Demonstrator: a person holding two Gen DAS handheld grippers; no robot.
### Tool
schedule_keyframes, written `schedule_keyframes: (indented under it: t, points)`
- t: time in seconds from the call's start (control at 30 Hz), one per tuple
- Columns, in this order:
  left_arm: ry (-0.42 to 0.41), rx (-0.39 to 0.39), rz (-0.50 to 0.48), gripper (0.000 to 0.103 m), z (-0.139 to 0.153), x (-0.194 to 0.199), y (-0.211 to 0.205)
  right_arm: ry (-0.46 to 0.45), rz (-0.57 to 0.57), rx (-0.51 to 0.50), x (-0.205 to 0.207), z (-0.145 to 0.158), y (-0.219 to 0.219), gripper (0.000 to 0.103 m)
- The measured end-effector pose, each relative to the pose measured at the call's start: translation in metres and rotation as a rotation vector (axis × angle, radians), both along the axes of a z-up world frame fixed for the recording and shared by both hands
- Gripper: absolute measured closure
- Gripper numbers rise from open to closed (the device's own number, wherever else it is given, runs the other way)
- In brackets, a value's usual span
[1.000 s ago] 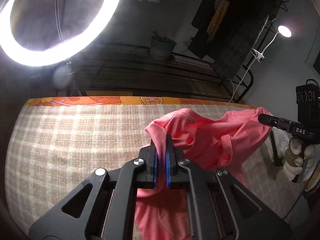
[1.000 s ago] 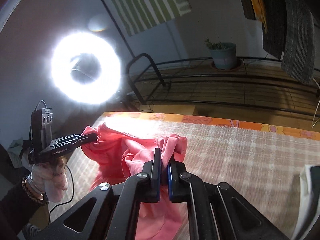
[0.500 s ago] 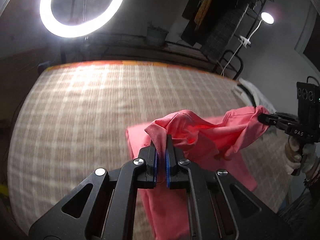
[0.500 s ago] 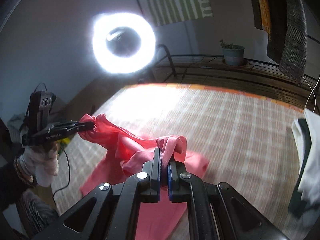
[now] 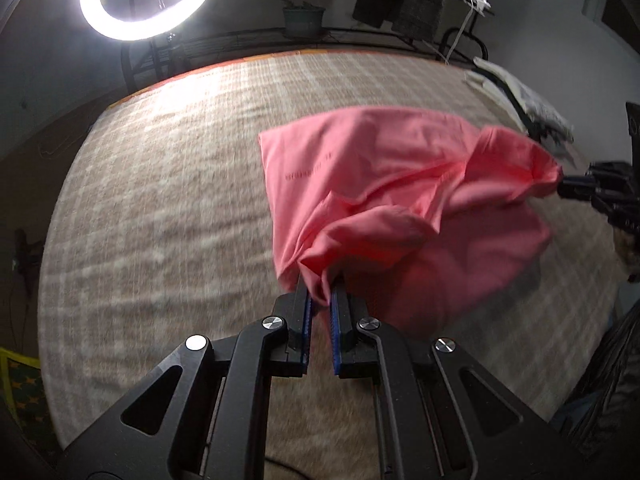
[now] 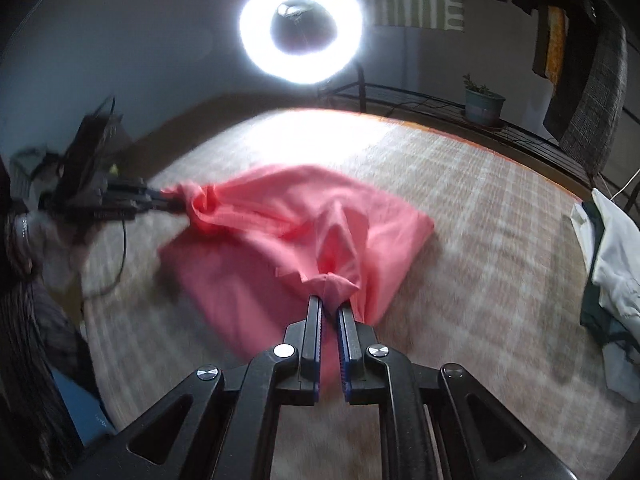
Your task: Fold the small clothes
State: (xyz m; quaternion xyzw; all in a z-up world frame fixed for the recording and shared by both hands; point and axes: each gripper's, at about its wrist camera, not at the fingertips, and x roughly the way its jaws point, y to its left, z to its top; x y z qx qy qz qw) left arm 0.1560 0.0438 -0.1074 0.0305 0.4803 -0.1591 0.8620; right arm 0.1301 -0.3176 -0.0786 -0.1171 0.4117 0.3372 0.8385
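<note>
Barely started: pink shirt (image 5: pixel 404 184) bunched, unfolded mid-bed (image 5: pixel 160 200), left tongs (image 5: pixel 320 300) clenched on it, right tongs (image 6: pixel 329 307) easing open around fabric.

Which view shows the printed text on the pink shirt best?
The left wrist view: a dark, blurred line of print shows on the flat part of the pink shirt, too smeared to read. The right wrist view shows the shirt bunched, with no print visible.

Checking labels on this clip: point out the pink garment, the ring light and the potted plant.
pink garment (image 5: pixel 384 160): left wrist view, on its flat upper panel.
ring light (image 6: pixel 301 24): right wrist view, on the glowing ring's upper edge.
potted plant (image 6: pixel 483 105): right wrist view, on the pot's side.
</note>
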Motion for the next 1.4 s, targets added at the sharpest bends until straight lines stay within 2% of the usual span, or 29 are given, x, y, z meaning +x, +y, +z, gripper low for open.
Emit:
schedule_keyframes:
  t: [0.07, 0.17, 0.23, 0.3, 0.47, 0.5, 0.57, 0.6, 0.63, 0.7, 0.8, 0.87, 0.97, 1.03, 1.07, 1.1, 1.13, 1.27, 1.3, 1.4]
  points:
    - [0.014, 0.002, 0.006, 0.096, 0.002, -0.012, 0.008, 0.006, 0.003, -0.023, -0.008, -0.001, -0.006, 0.095]
    - [0.016, -0.048, 0.041, 0.096, 0.013, -0.021, 0.023, 0.005, 0.005, -0.008, -0.017, 0.007, -0.015, 0.084]
    - [0.009, -0.079, 0.061, 0.087, 0.021, -0.025, 0.026, -0.011, 0.002, 0.012, -0.020, 0.014, -0.014, 0.051]
    - [-0.010, -0.088, 0.057, 0.080, 0.027, -0.027, 0.020, -0.029, -0.005, 0.020, -0.015, 0.017, -0.008, 0.036]
    - [-0.011, -0.144, 0.041, 0.079, 0.030, -0.015, 0.000, 0.024, -0.065, 0.023, 0.028, 0.007, 0.017, 0.036]
    - [-0.007, -0.147, 0.042, 0.079, 0.028, -0.012, -0.003, 0.038, -0.072, 0.022, 0.036, 0.004, 0.023, 0.042]
    - [-0.001, -0.143, 0.050, 0.079, 0.024, -0.007, -0.004, 0.063, -0.063, 0.014, 0.048, -0.003, 0.033, 0.065]
    - [0.002, -0.145, 0.056, 0.079, 0.023, -0.006, -0.003, 0.077, -0.045, 0.008, 0.051, -0.007, 0.039, 0.083]
    - [0.002, -0.145, 0.061, 0.079, 0.022, -0.005, -0.001, 0.078, -0.023, -0.002, 0.049, -0.008, 0.045, 0.094]
    - [-0.007, -0.144, 0.080, 0.079, 0.024, -0.005, 0.007, 0.037, 0.023, -0.025, 0.038, -0.005, 0.051, 0.102]
    - [-0.009, -0.163, 0.130, 0.079, 0.026, -0.004, 0.025, -0.065, 0.097, -0.031, 0.007, 0.011, 0.050, 0.103]
    - [0.003, -0.196, 0.168, 0.079, 0.026, -0.004, 0.038, -0.155, 0.160, -0.087, -0.023, 0.019, 0.046, 0.103]
    - [0.035, -0.244, 0.215, 0.079, 0.022, -0.006, 0.050, -0.192, 0.207, -0.164, -0.053, 0.016, 0.037, 0.100]
    - [0.061, -0.272, 0.238, 0.078, 0.018, -0.007, 0.054, -0.192, 0.195, -0.194, -0.064, 0.014, 0.027, 0.073]
    - [0.074, -0.285, 0.246, 0.075, 0.016, -0.008, 0.055, -0.185, 0.177, -0.175, -0.068, 0.015, 0.019, 0.072]
    - [0.089, -0.298, 0.257, 0.064, 0.013, -0.009, 0.056, -0.165, 0.157, -0.150, -0.069, 0.017, 0.012, 0.070]
    - [0.107, -0.319, 0.272, 0.058, 0.010, -0.009, 0.057, -0.121, 0.102, -0.095, -0.065, 0.020, 0.001, 0.069]
    - [0.212, -0.437, 0.321, 0.058, -0.008, -0.011, 0.056, 0.111, -0.162, 0.095, -0.039, 0.017, -0.034, 0.068]
    - [0.230, -0.460, 0.332, 0.058, -0.011, -0.012, 0.056, 0.197, -0.229, 0.165, -0.033, 0.012, -0.042, 0.068]
    - [0.286, -0.543, 0.351, 0.058, -0.019, -0.018, 0.053, 0.381, -0.317, 0.391, -0.027, -0.002, -0.053, 0.068]
